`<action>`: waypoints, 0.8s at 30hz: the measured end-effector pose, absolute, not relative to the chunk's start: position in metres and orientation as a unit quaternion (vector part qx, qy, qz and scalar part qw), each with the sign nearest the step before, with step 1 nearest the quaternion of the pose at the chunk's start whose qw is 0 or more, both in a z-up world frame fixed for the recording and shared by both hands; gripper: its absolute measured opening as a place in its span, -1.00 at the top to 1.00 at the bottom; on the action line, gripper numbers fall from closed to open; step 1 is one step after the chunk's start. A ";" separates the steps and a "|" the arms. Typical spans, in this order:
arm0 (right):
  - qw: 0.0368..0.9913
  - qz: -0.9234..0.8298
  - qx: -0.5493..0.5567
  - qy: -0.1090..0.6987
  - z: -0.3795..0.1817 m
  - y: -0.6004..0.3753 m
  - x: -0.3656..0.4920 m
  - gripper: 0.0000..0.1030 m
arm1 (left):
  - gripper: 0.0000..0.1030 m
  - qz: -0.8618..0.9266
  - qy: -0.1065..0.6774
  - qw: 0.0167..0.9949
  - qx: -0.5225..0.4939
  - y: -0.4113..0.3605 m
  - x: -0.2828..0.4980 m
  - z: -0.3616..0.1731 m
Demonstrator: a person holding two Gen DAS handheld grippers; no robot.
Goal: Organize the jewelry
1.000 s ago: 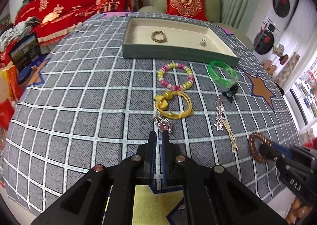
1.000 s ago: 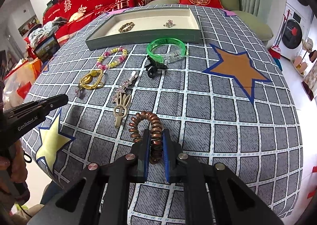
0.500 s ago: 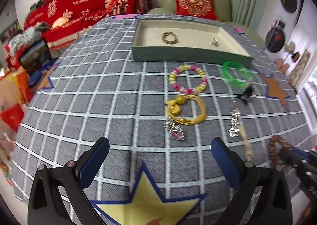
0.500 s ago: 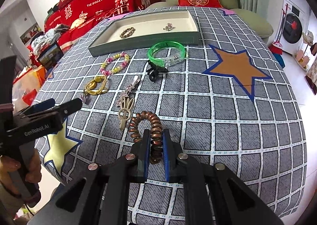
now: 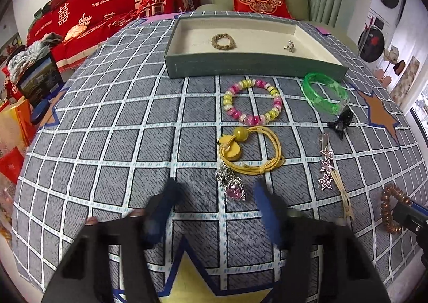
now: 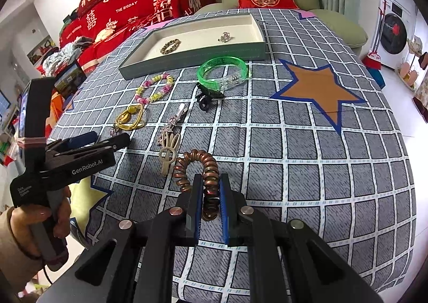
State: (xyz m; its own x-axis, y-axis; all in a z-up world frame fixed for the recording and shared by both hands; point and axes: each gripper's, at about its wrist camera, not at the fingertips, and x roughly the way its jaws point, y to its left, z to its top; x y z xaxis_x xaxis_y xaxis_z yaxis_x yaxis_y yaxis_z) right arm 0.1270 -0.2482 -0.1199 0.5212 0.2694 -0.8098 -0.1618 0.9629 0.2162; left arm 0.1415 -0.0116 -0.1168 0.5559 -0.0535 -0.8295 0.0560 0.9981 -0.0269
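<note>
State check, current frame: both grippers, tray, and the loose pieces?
left gripper: open, around pink heart pendant
right gripper: shut on copper spiral hair tie
tray: holds braided ring, silver charm
green bangle: on tablecloth, outside tray
beaded bracelet: on tablecloth, outside tray

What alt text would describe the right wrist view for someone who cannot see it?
The right gripper pinches a copper spiral hair tie on a grey checked cloth. Further back lie a green bangle, a beaded bracelet and a tray; the left gripper is open at left.
</note>
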 end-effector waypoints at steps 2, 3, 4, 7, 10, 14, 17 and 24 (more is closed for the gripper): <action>0.870 0.124 0.061 0.474 -0.120 -0.249 0.128 0.75 | 0.49 -0.038 0.468 0.883 0.001 -0.010 0.137 -0.113; 0.870 0.124 0.062 0.474 -0.120 -0.249 0.128 0.75 | 0.52 -0.043 0.468 0.883 -0.002 -0.009 0.137 -0.113; 0.870 0.124 0.064 0.473 -0.121 -0.249 0.128 0.75 | 0.57 -0.048 0.469 0.882 -0.008 -0.006 0.136 -0.112; 0.870 0.125 0.064 0.472 -0.121 -0.247 0.128 0.75 | 0.58 -0.055 0.471 0.880 -0.021 -0.002 0.135 -0.110; 0.871 0.126 0.063 0.471 -0.119 -0.247 0.127 0.75 | 0.58 -0.061 0.471 0.879 -0.030 0.002 0.130 -0.107; 0.873 0.126 0.065 0.467 -0.115 -0.247 0.128 0.75 | 0.58 -0.070 0.464 0.882 -0.034 0.004 0.124 -0.097; 0.873 0.126 0.069 0.465 -0.112 -0.248 0.130 0.75 | 0.58 -0.083 0.456 0.885 -0.032 0.004 0.120 -0.087; 0.873 0.128 0.076 0.465 -0.110 -0.246 0.133 0.75 | 0.58 -0.101 0.432 0.896 -0.030 0.004 0.113 -0.060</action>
